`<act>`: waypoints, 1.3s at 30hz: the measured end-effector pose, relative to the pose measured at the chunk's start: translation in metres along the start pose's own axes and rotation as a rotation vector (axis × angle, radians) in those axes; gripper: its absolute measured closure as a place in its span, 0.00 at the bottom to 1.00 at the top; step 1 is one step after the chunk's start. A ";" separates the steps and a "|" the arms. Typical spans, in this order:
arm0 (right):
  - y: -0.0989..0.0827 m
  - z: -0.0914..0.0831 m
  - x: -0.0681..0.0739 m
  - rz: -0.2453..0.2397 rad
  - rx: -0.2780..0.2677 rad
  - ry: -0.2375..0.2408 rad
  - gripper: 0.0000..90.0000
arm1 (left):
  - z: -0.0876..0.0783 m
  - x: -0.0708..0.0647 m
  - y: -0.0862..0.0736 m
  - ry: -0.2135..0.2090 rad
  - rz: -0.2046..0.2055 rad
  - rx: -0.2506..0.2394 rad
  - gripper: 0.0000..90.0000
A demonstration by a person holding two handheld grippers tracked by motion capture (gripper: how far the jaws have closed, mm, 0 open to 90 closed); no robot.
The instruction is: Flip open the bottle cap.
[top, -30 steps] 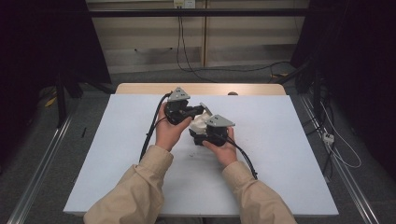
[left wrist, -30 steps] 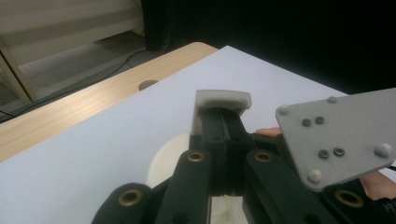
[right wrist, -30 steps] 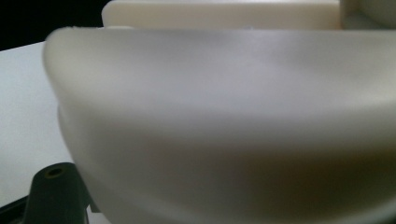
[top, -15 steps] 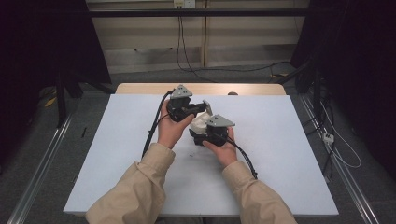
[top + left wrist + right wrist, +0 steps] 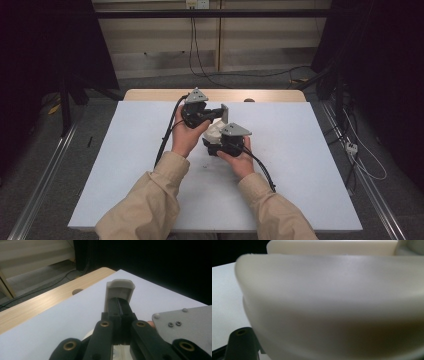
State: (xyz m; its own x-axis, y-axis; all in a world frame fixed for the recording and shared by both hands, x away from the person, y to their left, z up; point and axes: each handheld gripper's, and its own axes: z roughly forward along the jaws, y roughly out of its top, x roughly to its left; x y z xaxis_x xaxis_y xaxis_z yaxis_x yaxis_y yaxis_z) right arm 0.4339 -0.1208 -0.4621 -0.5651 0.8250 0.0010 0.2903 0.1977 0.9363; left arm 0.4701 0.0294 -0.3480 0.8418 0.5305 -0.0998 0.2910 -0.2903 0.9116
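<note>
Both hands meet over the middle of the white table [image 5: 310,165]. My left gripper [image 5: 221,113] points right, and its jaws are pressed together on a small flat cream piece [image 5: 225,114]. In the left gripper view that cream piece [image 5: 120,286] stands up over the closed jaw tips of the left gripper [image 5: 120,305]. My right gripper [image 5: 212,137] sits just below it, shut on a rounded cream part [image 5: 214,130]. That rounded part [image 5: 332,305] is very close in the right gripper view and hides the jaws except for one black finger [image 5: 240,345].
A wooden strip [image 5: 270,95] with a round hole [image 5: 248,100] runs along the table's far edge. Metal rails [image 5: 45,180] flank the table and cables [image 5: 360,150] lie on the floor. The right gripper's grey plate [image 5: 185,325] sits close to the left jaws.
The left gripper has edged slightly up and to the right with its cream piece. The right hand has stayed where it was.
</note>
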 end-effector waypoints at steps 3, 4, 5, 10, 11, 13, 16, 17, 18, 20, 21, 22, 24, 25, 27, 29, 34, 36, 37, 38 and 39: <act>0.000 0.000 0.000 0.000 0.000 0.000 0.21 | 0.002 0.001 0.001 -0.002 0.004 0.003 1.00; 0.000 0.000 0.000 0.001 0.000 0.000 0.21 | 0.003 0.001 0.001 -0.004 0.001 0.004 1.00; 0.000 0.000 0.000 0.000 0.000 0.000 0.21 | 0.003 0.001 0.002 -0.004 0.002 0.005 1.00; 0.000 0.000 0.000 0.000 0.000 0.000 0.21 | 0.006 0.002 0.004 -0.003 0.009 0.011 1.00; 0.000 0.000 0.000 0.000 0.001 0.000 0.21 | 0.007 0.002 0.004 -0.009 0.004 0.008 1.00; 0.000 0.000 0.000 0.000 0.001 0.000 0.21 | 0.008 0.002 0.005 -0.009 0.013 0.012 1.00; 0.000 0.000 0.000 0.000 0.002 0.000 0.21 | 0.009 0.003 0.006 -0.011 0.015 0.015 1.00; 0.000 0.000 0.000 0.000 0.002 0.000 0.21 | 0.009 0.003 0.006 -0.010 0.015 0.015 1.00; 0.000 0.000 0.000 -0.001 0.002 0.000 0.21 | 0.010 0.003 0.006 -0.012 0.014 0.012 1.00; 0.000 0.000 0.000 -0.001 0.001 0.000 0.21 | 0.011 0.003 0.007 -0.010 0.018 0.019 1.00; 0.000 0.000 0.000 -0.001 0.001 0.000 0.21 | 0.011 0.003 0.007 -0.010 0.018 0.019 1.00; 0.000 0.000 0.000 -0.001 0.001 0.000 0.21 | 0.011 0.003 0.007 -0.010 0.018 0.020 1.00; 0.000 0.000 0.000 -0.002 0.002 0.000 0.21 | 0.012 0.003 0.008 -0.012 0.016 0.022 1.00; 0.000 0.000 0.000 -0.002 0.002 0.000 0.21 | 0.013 0.003 0.008 -0.014 0.018 0.023 1.00; 0.000 0.000 0.000 -0.002 0.002 0.000 0.21 | 0.014 0.003 0.008 -0.016 0.020 0.025 1.00; 0.000 0.000 0.000 -0.002 0.003 0.000 0.21 | 0.015 0.004 0.009 -0.020 0.025 0.028 1.00; 0.000 0.000 0.000 -0.002 0.003 0.001 0.21 | 0.018 0.004 0.011 -0.020 0.033 0.036 1.00; 0.000 0.000 0.000 -0.002 0.002 0.001 0.21 | 0.019 0.003 0.011 -0.024 0.030 0.034 1.00; 0.000 0.000 0.000 -0.002 0.002 0.001 0.21 | 0.020 0.003 0.012 -0.024 0.031 0.038 1.00; 0.000 0.000 0.000 -0.002 0.002 0.000 0.21 | 0.020 0.003 0.012 -0.023 0.032 0.038 1.00; 0.000 0.000 0.000 -0.002 0.002 0.001 0.21 | 0.021 0.003 0.012 -0.024 0.031 0.038 1.00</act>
State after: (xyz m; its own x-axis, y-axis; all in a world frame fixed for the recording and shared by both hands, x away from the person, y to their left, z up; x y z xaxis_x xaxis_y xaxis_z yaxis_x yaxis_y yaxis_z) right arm 0.4340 -0.1209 -0.4621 -0.5662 0.8243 -0.0008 0.2910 0.2008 0.9354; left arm 0.4857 0.0110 -0.3459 0.8612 0.5016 -0.0819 0.2816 -0.3367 0.8985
